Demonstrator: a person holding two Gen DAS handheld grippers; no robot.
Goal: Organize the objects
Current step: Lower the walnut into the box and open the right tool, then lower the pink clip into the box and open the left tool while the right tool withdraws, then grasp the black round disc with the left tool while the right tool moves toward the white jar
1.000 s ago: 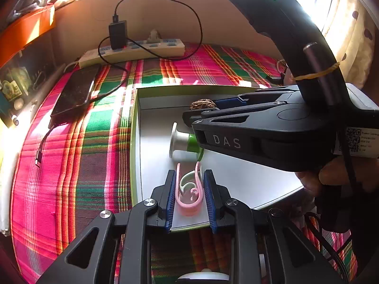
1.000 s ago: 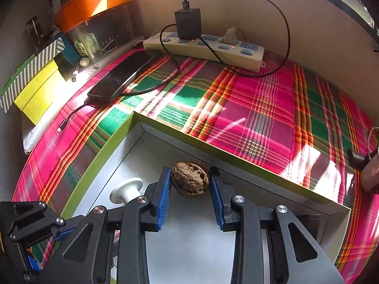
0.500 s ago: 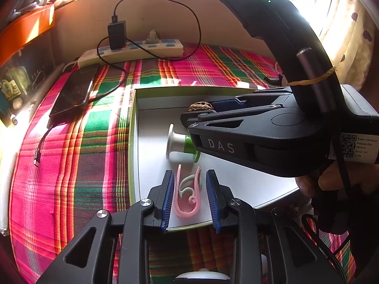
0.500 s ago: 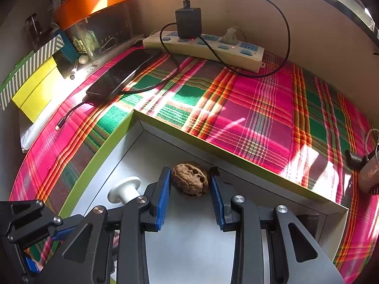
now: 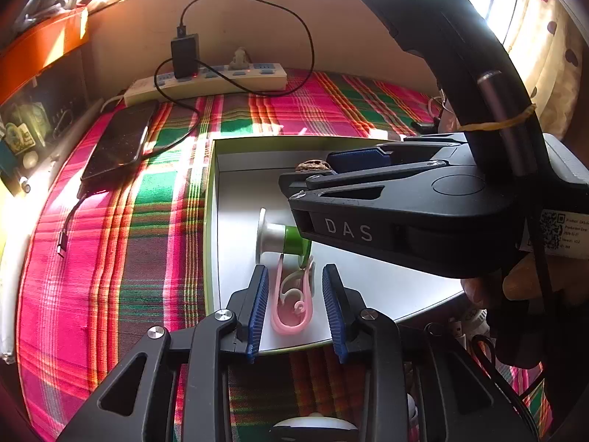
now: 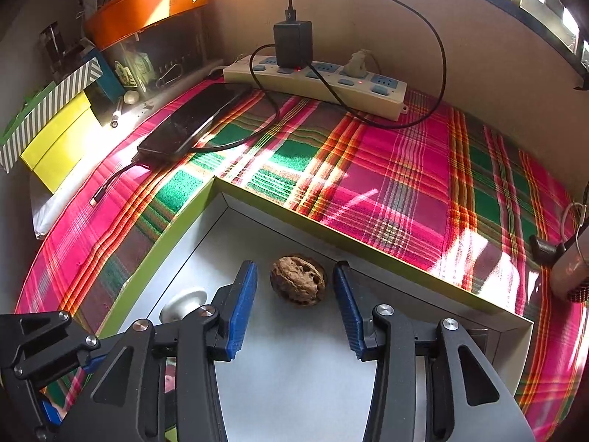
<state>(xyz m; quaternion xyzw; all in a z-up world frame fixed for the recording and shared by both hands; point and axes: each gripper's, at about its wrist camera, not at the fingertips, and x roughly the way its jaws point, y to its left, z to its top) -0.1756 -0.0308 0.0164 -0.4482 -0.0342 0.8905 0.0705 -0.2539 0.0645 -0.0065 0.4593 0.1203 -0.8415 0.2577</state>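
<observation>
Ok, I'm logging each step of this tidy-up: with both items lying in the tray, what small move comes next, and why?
Probably lift both grippers straight up, clear of the tray. The walnut rests on the tray floor between the right gripper pads, untouched; the pink clip lies loose between the left gripper pads. Both jaws have just been opening, so both look released.

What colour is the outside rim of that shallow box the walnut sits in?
The shallow box's rim is lime green, its inside pale grey; the right wrist view shows it best.

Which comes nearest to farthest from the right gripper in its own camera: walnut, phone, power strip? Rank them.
From the right gripper:
1. Walnut, between its open fingers, inside the box.
2. Phone, on the cloth, upper left.
3. Power strip, along the far wall.
</observation>
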